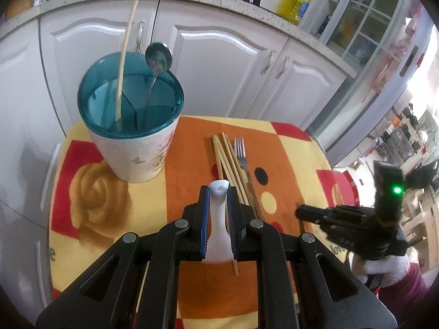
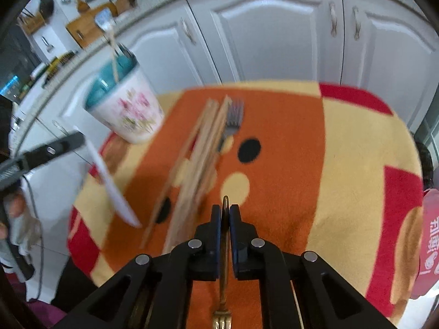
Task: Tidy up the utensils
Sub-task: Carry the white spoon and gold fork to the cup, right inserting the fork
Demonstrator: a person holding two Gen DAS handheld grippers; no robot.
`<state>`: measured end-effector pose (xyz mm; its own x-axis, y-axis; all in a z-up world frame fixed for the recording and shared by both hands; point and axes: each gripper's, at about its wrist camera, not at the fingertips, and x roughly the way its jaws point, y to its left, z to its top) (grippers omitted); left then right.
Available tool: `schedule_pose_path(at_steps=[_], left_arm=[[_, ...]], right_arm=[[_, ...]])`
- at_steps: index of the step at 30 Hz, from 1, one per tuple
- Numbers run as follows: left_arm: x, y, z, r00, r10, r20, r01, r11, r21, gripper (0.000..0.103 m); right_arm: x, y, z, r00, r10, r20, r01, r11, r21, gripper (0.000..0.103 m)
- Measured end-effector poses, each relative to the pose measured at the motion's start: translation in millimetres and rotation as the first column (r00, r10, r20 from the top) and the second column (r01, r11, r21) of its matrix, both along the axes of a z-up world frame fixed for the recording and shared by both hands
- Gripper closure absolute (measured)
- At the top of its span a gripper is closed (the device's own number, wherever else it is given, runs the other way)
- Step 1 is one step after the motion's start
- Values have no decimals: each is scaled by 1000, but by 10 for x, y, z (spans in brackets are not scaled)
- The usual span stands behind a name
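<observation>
My left gripper (image 1: 218, 192) is shut on a white plastic knife (image 1: 218, 219), handle forward, held above the table; the blade shows in the right wrist view (image 2: 109, 181). My right gripper (image 2: 225, 208) is shut on a brass-coloured fork (image 2: 223, 288), its tines pointing back under the gripper. The utensil holder (image 1: 134, 126), white with a teal divided insert, holds one chopstick (image 1: 124, 63) and a metal spoon (image 1: 158, 57); it also shows in the right wrist view (image 2: 129, 109). Several chopsticks (image 1: 227, 159) and a steel fork (image 1: 241, 153) lie on the cloth.
The table has an orange, yellow and red patterned cloth (image 1: 288, 170). White kitchen cabinets (image 1: 219, 63) stand close behind it. The right gripper body (image 1: 356, 224) hangs at the table's right edge in the left wrist view.
</observation>
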<state>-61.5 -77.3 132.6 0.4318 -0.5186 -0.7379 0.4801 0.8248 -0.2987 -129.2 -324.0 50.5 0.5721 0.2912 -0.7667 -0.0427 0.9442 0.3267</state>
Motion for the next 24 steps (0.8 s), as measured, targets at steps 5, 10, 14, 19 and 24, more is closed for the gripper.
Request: schedule_pose_path(at_steps=[5,10,14,19,24], left_arm=[[-58,52,94,1000,1,19,-1,1000,-2,92],[-78,110,206,999,12,40,-12,1000,-6,93],[-99,159,323,998,21,66,-20,1000,-12,93],[-118,255,479,996,32,88,-30,999,-30,93],[-122,326,636,994,44,104,-39,998,-52,93]], right_arm=[[-122,-5,170,999,-7,46,6,1000,8,97],[-127,21,418,993,-4,116,0,1000,27,97],[-87,49,576,989,4,151,-8,1000,21,97],[-47,82,780,982,20,189,-20,1000,-1,98],[8,122,1011,972,44,232,-41,999,-19,98]])
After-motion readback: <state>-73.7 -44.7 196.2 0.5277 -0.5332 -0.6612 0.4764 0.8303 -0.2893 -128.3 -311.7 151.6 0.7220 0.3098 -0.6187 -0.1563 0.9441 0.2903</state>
